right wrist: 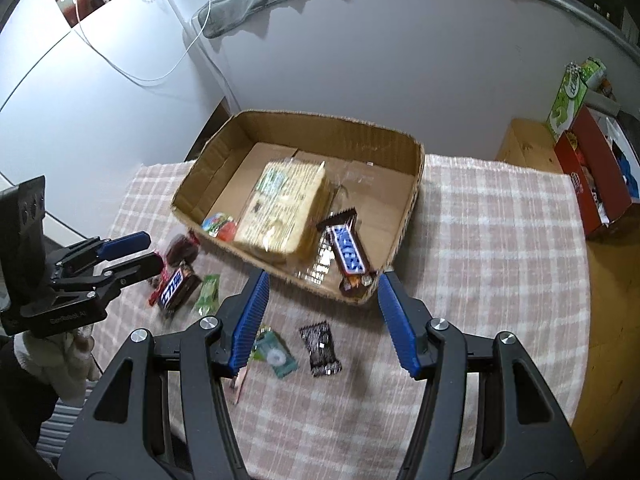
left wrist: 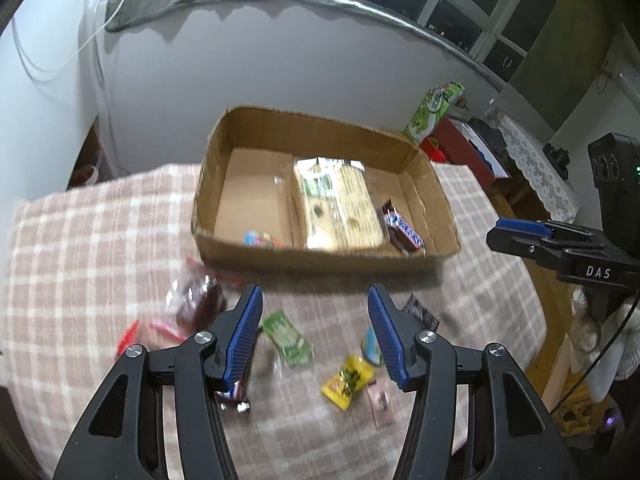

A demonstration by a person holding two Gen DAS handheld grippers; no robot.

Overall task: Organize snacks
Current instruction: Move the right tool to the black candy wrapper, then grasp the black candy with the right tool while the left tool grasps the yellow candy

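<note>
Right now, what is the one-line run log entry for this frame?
left gripper: open, empty | right gripper: open, empty | cardboard box: Snickers bar inside | black wrapper: on tablecloth

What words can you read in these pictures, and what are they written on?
"DAS" on the right gripper.
"GenRobot.AI", faint, on the left gripper.
"SNICKERS", blurred but recognisable, on the bar in the box.
Blurred white characters on the bar on the cloth: unreadable.
Green carton: print too blurred.
Cracker pack and small wrappers: unreadable.
</note>
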